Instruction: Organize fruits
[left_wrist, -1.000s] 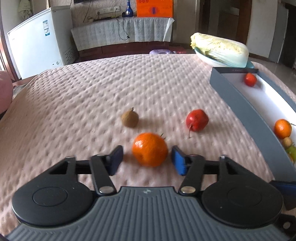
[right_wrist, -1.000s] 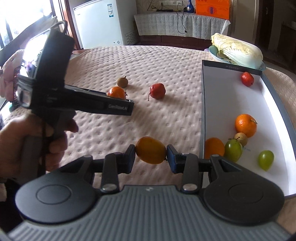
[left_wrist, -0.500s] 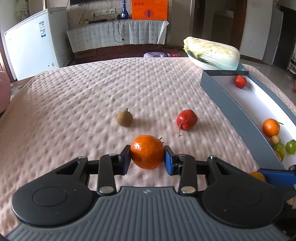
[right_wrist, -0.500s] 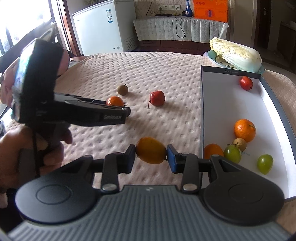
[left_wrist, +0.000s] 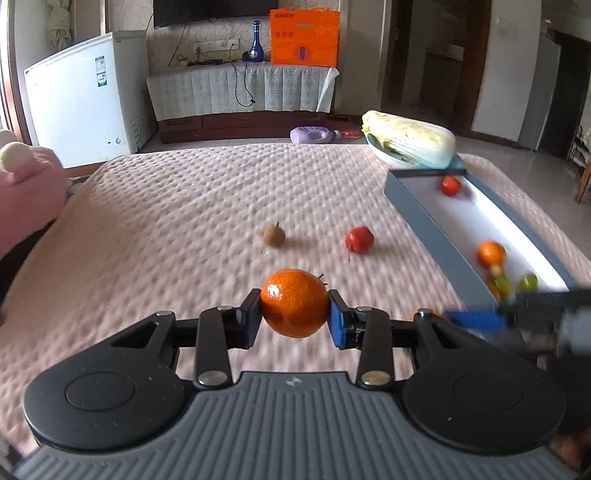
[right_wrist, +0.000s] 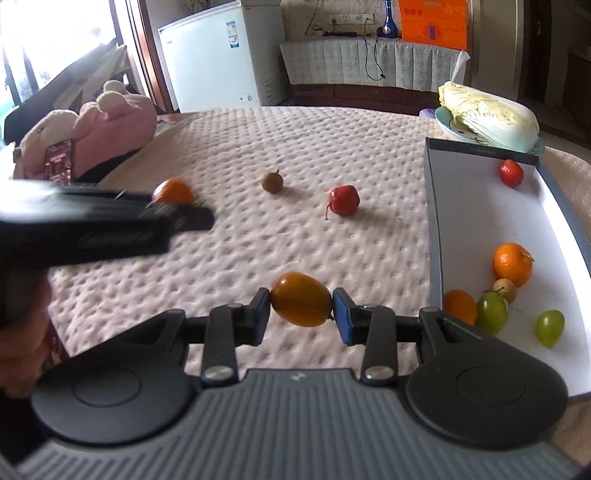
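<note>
My left gripper (left_wrist: 294, 317) is shut on an orange tangerine (left_wrist: 294, 302) and holds it above the pink dimpled cloth (left_wrist: 184, 206). In the right wrist view that same tangerine (right_wrist: 173, 191) shows past the blurred left gripper body. My right gripper (right_wrist: 301, 314) is shut on an oval orange-yellow fruit (right_wrist: 301, 299), just left of the grey-walled white tray (right_wrist: 469, 206). On the cloth lie a brown round fruit (right_wrist: 272, 181) and a red fruit (right_wrist: 344, 200). The tray holds a red fruit (right_wrist: 511, 172), a tangerine (right_wrist: 513, 264), green fruits (right_wrist: 549, 326) and others.
A napa cabbage (right_wrist: 487, 114) on a plate sits behind the tray. A pink plush toy (right_wrist: 110, 122) lies at the table's left edge. A white freezer (left_wrist: 88, 110) and a covered shelf stand beyond. A hand (right_wrist: 22, 332) holds the left gripper.
The left jaws closed on the tangerine, then lifted it off the cloth and drew back. The right gripper stayed put with its fruit.
</note>
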